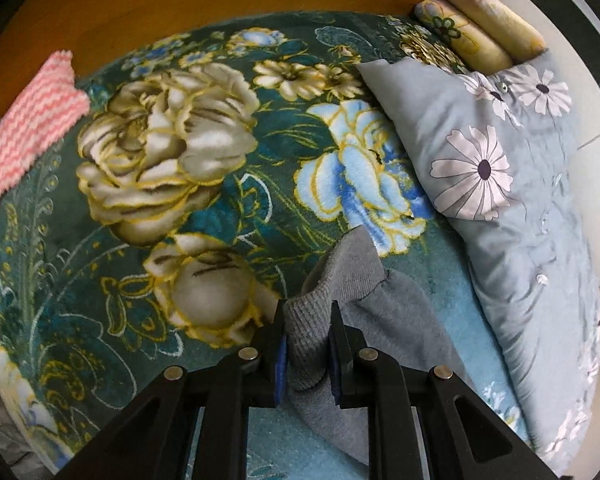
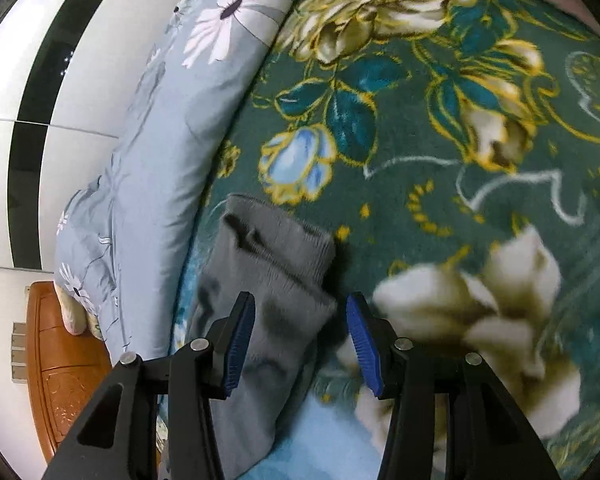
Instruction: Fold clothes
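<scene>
Fingers of left gripper [image 1: 307, 344] clamp grey garment [image 1: 340, 280]; right gripper [image 2: 300, 332] gapes over it.

Bed with green floral blanket [image 1: 204, 168], blue daisy-print quilt [image 1: 512, 200], wooden headboard [image 1: 220, 0]; white wardrobe [image 2: 80, 92] with black stripe.

grey garment [image 1: 352, 280]: 1 | pillows [image 1: 500, 184]: 3 | pink towel [image 1: 28, 128]: 1 | blanket [image 1: 180, 200]: 1

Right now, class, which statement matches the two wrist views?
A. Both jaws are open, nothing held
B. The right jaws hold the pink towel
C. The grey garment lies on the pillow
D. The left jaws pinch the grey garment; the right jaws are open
D: the left gripper has the grey garment squeezed between its pads, while the right gripper is spread wide above it.
</scene>
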